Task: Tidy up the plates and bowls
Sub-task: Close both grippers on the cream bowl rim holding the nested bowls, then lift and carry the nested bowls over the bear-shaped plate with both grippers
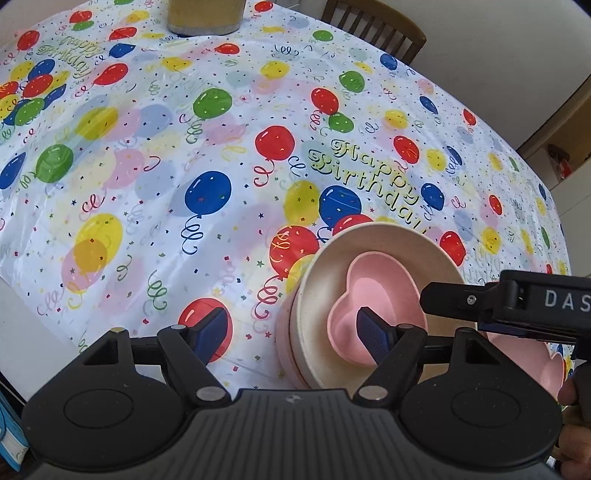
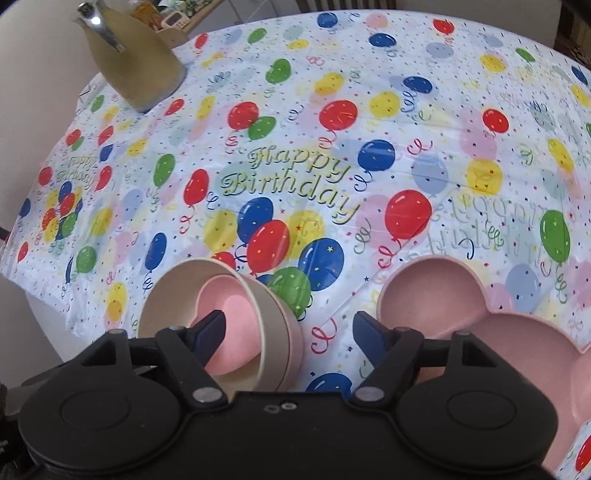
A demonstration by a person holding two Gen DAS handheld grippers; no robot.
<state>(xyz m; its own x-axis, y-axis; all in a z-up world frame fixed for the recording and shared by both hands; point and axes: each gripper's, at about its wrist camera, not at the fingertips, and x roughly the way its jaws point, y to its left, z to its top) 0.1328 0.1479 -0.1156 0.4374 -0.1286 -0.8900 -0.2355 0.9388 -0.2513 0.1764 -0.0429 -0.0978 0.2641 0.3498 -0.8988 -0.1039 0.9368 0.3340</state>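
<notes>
A cream bowl (image 1: 373, 251) sits nested in a pale pink bowl (image 1: 286, 332), with a pink heart-shaped bowl (image 1: 373, 280) inside it, on the balloon tablecloth (image 1: 147, 184). My left gripper (image 1: 293, 334) is open and straddles the stack's left wall, one finger inside the heart bowl and the other over the cloth. My right gripper (image 2: 291, 334) is open and straddles the right wall of the same cream bowl (image 2: 173, 288); its left finger is over the heart bowl (image 2: 232, 306). A pink bear-head plate (image 2: 480, 332) lies just right of it. The right gripper (image 1: 517, 306) shows from the side in the left wrist view.
A beige jug (image 2: 133, 62) stands at the table's far left corner, its base (image 1: 205, 16) at the left wrist view's top. A wooden chair (image 1: 373, 26) stands behind the table. The table's left edge (image 1: 22, 288) is close. A hand (image 1: 572, 398) holds the right gripper.
</notes>
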